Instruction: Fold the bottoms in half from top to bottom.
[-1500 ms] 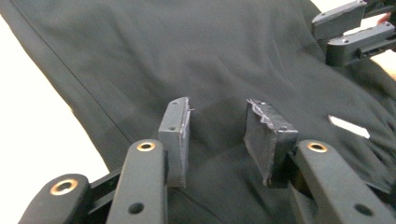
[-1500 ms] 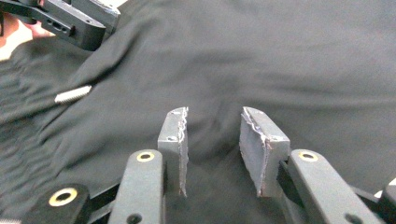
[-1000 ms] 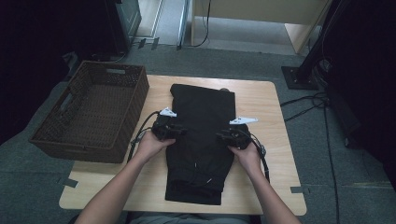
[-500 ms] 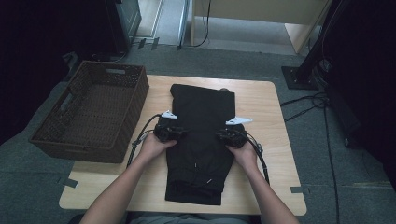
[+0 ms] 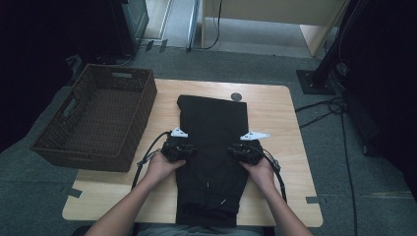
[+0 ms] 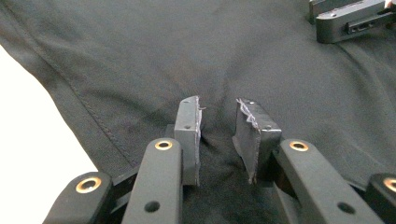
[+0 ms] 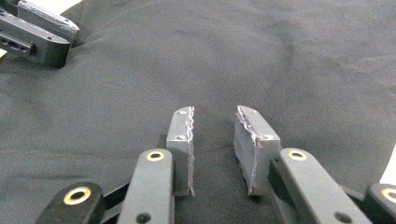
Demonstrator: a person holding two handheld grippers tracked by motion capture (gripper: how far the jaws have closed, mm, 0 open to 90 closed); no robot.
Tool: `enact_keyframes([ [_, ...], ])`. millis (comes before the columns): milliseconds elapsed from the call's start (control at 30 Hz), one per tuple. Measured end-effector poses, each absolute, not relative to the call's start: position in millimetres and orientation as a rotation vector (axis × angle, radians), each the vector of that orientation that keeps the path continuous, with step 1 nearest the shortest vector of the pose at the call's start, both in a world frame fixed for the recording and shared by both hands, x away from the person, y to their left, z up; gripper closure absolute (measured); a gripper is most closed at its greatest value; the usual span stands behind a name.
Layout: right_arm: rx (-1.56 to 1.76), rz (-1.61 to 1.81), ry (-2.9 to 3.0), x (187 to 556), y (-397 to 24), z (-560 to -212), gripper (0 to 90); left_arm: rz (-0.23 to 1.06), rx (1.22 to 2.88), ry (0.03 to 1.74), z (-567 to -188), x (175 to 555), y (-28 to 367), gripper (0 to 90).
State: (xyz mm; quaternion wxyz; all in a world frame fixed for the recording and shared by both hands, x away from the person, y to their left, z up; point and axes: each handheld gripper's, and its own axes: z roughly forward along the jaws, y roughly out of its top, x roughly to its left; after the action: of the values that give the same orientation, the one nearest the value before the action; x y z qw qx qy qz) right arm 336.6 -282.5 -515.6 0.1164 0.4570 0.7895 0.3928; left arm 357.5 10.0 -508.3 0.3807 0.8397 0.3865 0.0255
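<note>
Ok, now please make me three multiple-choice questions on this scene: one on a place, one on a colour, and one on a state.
1. Seen from the high view, where does the wicker basket stand?
A. left of the garment
B. on top of the garment
C. on the floor behind it

2. What colour is the garment?
A. white
B. black
C. red

3. How do the fingers of the right gripper stand?
A. pressed flat together
B. apart, with the cloth below them
C. closed on the basket's handle

Answers:
1 A, the basket sits at the left edge of the table, beside the garment.
2 B, the cloth is black in all three views.
3 B, the right gripper view shows a clear gap between the two fingers, over the garment.
</note>
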Motion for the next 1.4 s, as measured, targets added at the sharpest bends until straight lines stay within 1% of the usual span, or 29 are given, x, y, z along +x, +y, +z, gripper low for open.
enact_keyframes([
  [267, 1.372, 1.204, 2.306, 316, -286, -517, 68.0, 0.023, 2.163, 0.985, -507, 334, 9, 70.6],
  [367, 1.331, 1.155, 2.334, 310, -283, -515, 68.0, 0.016, 2.174, 0.971, -506, 327, 9, 70.7],
  [500, 1.314, 1.145, 2.347, 300, -282, -515, 67.3, 0.005, 2.142, 0.994, -508, 317, 11, 70.7],
  [667, 1.339, 1.181, 2.352, 291, -284, -515, 67.5, -0.004, 2.163, 0.968, -507, 309, 13, 70.6],
  [733, 1.331, 1.179, 2.350, 290, -284, -516, 67.4, -0.018, 2.164, 0.950, -507, 311, 14, 68.8],
  [833, 1.376, 1.196, 2.370, 294, -285, -514, 64.1, -0.016, 2.170, 0.932, -506, 314, 14, 63.7],
  [1133, 1.389, 1.187, 2.360, 308, -286, -510, 59.5, 0.004, 2.133, 0.957, -500, 337, 20, 57.4],
  [1267, 1.422, 1.192, 2.332, 319, -291, -506, 58.0, 0.029, 2.143, 0.952, -499, 349, 24, 56.2],
  [1333, 1.432, 1.199, 2.319, 325, -294, -506, 57.0, 0.000, 2.117, 0.966, -498, 357, 27, 57.4],
  [1400, 1.454, 1.188, 2.324, 333, -296, -505, 56.3, 0.005, 2.120, 0.977, -497, 365, 28, 58.3],
])
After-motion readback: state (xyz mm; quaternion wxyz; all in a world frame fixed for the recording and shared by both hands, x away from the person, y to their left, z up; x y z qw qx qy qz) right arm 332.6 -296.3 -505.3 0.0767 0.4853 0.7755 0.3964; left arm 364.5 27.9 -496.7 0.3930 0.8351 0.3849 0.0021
